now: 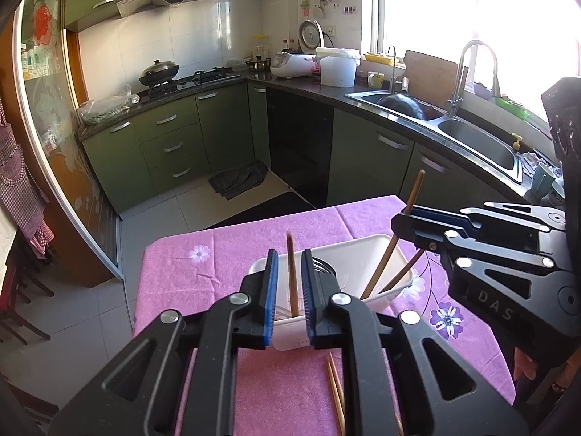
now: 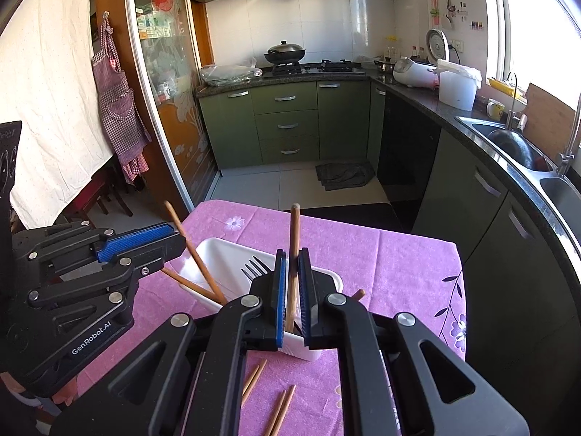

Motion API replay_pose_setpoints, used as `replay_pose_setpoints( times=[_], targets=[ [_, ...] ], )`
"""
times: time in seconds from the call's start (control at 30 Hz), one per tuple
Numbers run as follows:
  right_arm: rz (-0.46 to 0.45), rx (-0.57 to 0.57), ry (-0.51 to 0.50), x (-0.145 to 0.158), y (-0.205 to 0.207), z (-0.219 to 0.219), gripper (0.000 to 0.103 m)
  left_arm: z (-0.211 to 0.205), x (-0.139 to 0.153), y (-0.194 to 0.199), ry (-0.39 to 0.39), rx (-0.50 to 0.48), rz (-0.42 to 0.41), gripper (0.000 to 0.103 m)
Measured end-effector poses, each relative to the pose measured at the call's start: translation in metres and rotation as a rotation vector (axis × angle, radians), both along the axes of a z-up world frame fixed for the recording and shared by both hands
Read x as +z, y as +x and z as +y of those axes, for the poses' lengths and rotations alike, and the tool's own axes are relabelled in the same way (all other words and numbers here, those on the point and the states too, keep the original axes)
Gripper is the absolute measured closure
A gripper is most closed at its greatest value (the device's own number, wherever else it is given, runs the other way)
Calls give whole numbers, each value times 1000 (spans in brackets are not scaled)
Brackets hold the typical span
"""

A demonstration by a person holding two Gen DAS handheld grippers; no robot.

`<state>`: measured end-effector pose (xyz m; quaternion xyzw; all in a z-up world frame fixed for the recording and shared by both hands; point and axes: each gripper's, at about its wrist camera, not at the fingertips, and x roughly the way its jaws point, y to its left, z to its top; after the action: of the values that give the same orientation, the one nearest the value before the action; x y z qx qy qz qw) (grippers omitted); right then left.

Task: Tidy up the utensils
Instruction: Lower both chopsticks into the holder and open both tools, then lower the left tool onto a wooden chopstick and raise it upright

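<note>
A white tray [image 1: 374, 245] [image 2: 214, 250] sits on the pink tablecloth and holds a fork [image 2: 254, 268] and a leaning chopstick [image 1: 403, 272]. My left gripper [image 1: 289, 256] [image 2: 178, 237] hangs over the tray's near end. A brown chopstick [image 1: 291, 283] stands upright between its blue pads with a gap on each side, its lower end in the tray. My right gripper [image 2: 292, 256] [image 1: 399, 219] is shut on another brown chopstick [image 2: 295, 232] [image 1: 414, 192], whose lower end also dips into the tray.
Several loose chopsticks [image 1: 336, 392] [image 2: 279, 410] lie on the tablecloth [image 1: 189, 283] in front of the tray. Past the table's far edge is tiled floor, green cabinets and a counter with a sink [image 1: 468, 134] on the right.
</note>
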<state>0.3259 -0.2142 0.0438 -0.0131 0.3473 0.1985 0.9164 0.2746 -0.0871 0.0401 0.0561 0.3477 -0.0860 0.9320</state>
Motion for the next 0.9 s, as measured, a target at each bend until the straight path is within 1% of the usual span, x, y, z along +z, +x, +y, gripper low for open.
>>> replay_pose_setpoints(
  times=[0.13,0.2,0.27,0.33,0.4,0.5,0.6,0.7,0.8,0.9],
  targets=[
    [-42,11,28,20,-20,-6,92,0,11,-9,-2,-3,-17,86],
    [-65,20,42,32,-37,-9,88,3,18,-16,-12,-5,-25,82],
    [-94,31,47,43,-56,-13,88,5,24,-26,-25,-6,-25,78],
    [-113,36,37,48,-77,-18,84,6,26,-37,-27,-14,-12,78],
    [-106,41,26,43,-98,-24,75,7,20,-49,-20,-24,20,76],
    [-55,38,-11,17,-120,-32,73,4,-4,-63,0,-40,114,76],
    [26,9,-59,-25,-129,-43,73,1,-44,-72,-10,-69,257,76],
    [130,-21,-62,-73,-129,-59,73,-8,-88,-74,-6,-91,389,76],
    [211,-44,-65,-112,-127,-74,73,-17,-126,-73,7,-89,480,77],
    [254,-53,-64,-135,-129,-84,73,-25,-150,-68,18,-80,532,82]
  ],
)
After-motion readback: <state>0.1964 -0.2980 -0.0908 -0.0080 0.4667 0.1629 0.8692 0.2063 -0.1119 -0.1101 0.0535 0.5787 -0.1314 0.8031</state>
